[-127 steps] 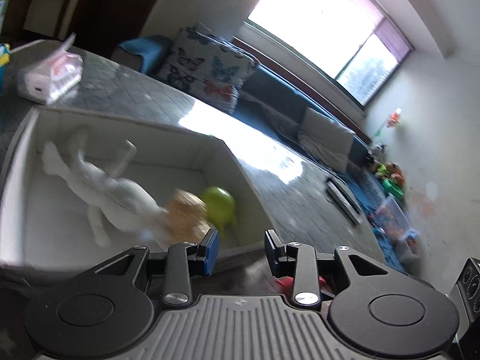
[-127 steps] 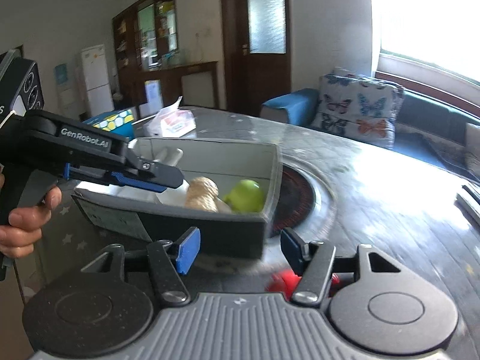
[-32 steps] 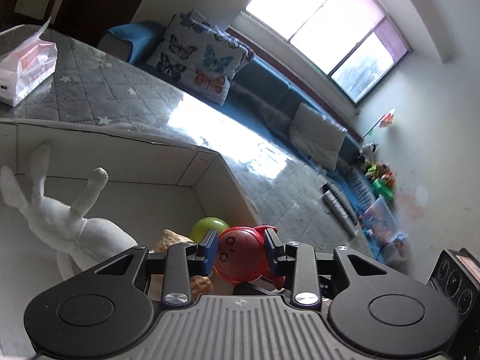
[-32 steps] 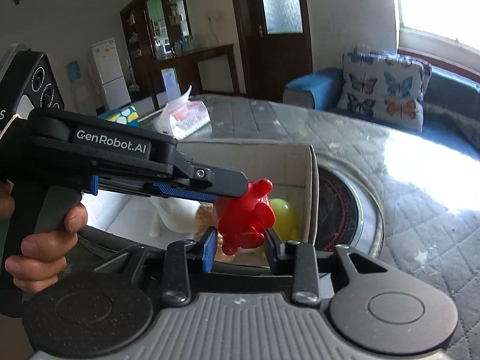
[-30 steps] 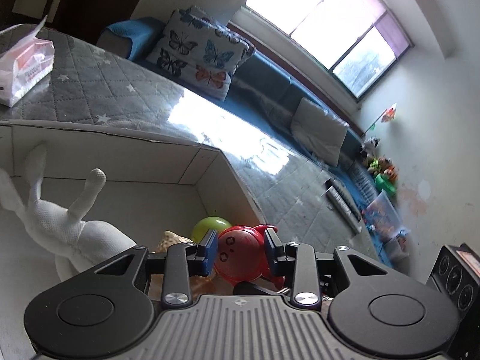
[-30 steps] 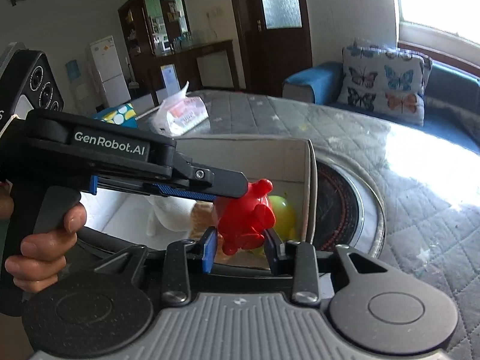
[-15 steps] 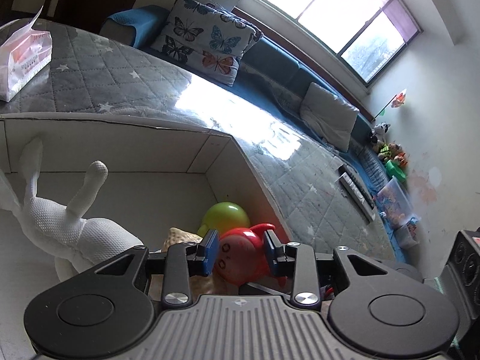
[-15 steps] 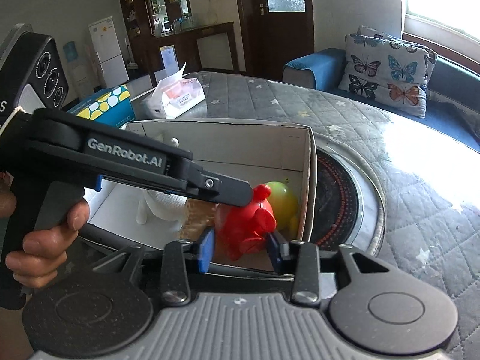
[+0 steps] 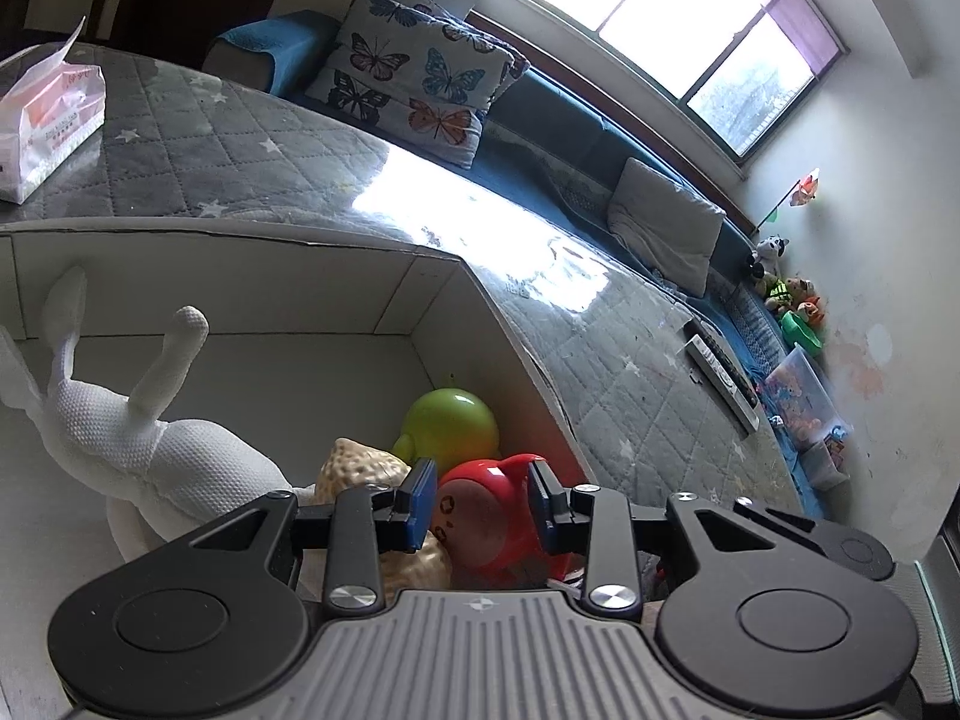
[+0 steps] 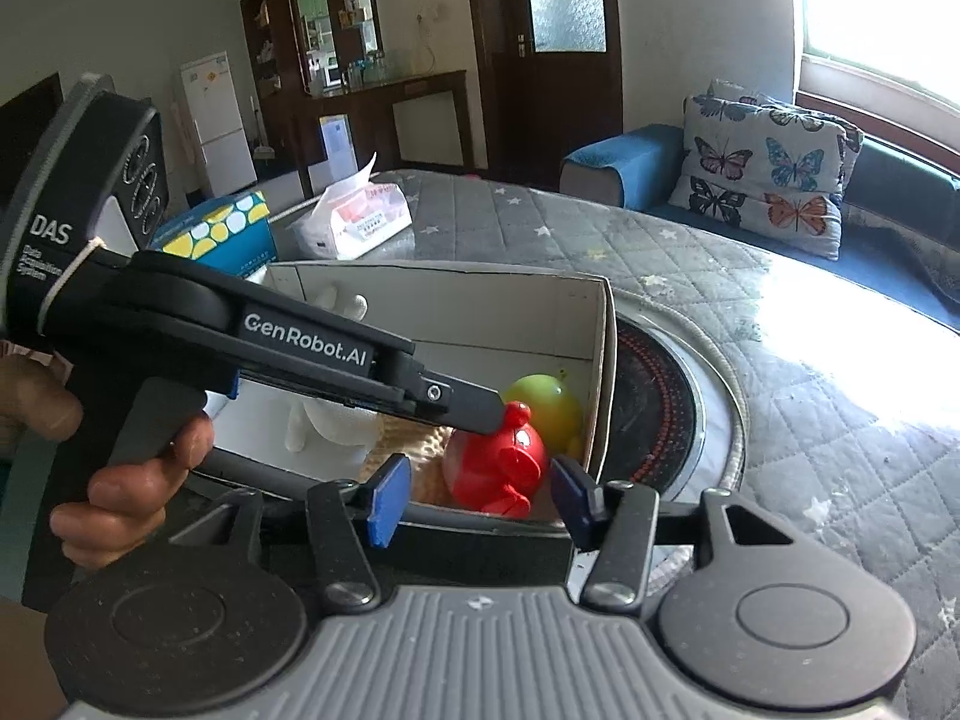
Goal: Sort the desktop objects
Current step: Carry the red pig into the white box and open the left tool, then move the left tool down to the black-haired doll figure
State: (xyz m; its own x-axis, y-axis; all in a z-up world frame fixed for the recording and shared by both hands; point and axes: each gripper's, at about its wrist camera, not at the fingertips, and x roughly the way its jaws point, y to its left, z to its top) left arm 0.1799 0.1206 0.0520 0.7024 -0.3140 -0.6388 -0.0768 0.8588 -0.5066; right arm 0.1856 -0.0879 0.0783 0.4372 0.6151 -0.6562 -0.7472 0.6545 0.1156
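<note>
1. Table under a grey quilted cover carries our white box, a tissue pack behind it.
2. Box contents: white plush animal, tan toy, green ball, crowded in the corner.
3. Our left gripper clamps the red toy, low inside that corner.
4. Our right gripper hangs spread wide at the box's near wall, holding nothing.

Your left claw body covers the lower half of the red toy; contact with the box floor not visible. White plush cut off at the left frame edge. Beige object mostly hidden behind the claw fingers. Toys along the far wall too small to identify. In the right wrist view, box near wall hidden behind your right claw.
</note>
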